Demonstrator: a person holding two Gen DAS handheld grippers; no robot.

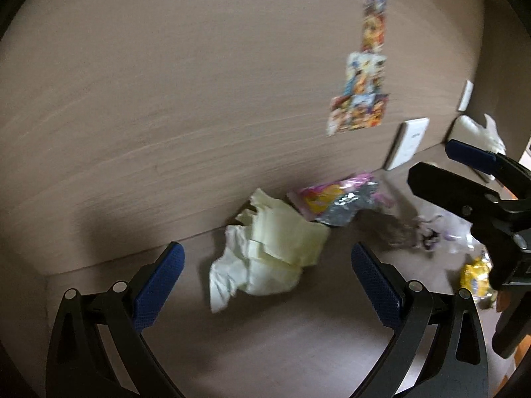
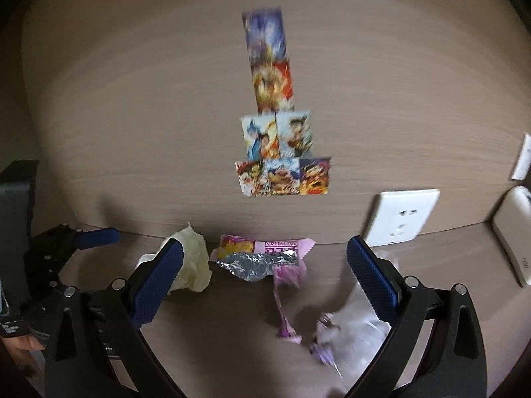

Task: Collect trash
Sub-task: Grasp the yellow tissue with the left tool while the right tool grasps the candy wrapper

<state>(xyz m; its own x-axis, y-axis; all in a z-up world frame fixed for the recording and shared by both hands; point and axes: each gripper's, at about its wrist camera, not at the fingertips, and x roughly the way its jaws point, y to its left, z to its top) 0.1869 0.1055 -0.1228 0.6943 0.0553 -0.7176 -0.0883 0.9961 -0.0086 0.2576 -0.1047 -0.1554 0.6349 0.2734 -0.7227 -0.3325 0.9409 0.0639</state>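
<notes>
A home, looks like. Cartoon stickers (image 2: 282, 152) decorate the wood-grain wall (image 2: 132, 116). A white wall socket (image 2: 401, 217) sits above the desk (image 2: 232, 331).

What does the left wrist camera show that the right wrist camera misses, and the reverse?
Only the left wrist view shows the yellow wrapper low on the right, beside the right gripper.

Only the right wrist view shows the wall socket's holes clearly.

Both show the crumpled pale tissue, the pink and silver wrapper, the clear plastic bag, the sticker column on the wall, and both grippers open, including the left gripper.
</notes>
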